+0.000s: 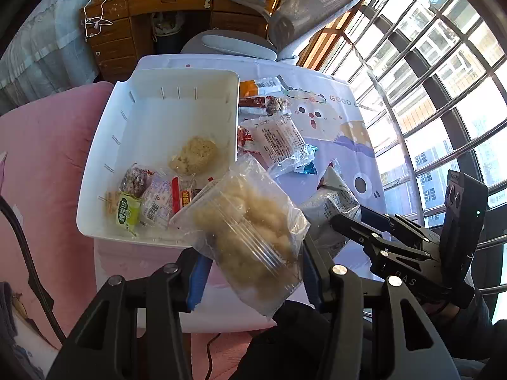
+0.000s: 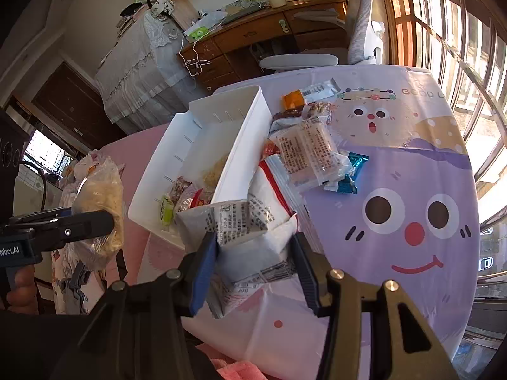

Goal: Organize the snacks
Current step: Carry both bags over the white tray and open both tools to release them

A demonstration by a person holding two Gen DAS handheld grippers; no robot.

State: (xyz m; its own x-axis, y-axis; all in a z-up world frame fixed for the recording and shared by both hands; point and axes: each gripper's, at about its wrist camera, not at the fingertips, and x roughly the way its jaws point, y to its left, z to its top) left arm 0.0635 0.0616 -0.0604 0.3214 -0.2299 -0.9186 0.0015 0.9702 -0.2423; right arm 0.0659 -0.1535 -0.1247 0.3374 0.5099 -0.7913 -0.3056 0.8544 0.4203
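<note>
Left hand-held gripper (image 1: pixel 253 272) is clamped on a clear bag of puffed snacks (image 1: pixel 250 224), lifted over the white bin's (image 1: pixel 158 117) near corner; the bag's long axis runs diagonally up-left toward the bin. Right hand-held gripper (image 2: pixel 256 269) grips a white printed packet (image 2: pixel 244 237), just beside the bin's near wall, over the worktop (image 2: pixel 412 174). Left is nearer to dropping.

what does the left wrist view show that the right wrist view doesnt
Only the left wrist view: the clear bag of pale snacks seen head-on between the left gripper's fingers, the round rice cake whole in the bin, and the right gripper from the side.

Only the right wrist view: the white packet between the right gripper's fingers, the big smiling face on the cloth, and a hand on the left gripper's handle.

Both: the white bin, the loose packets beside it, the desk.
</note>
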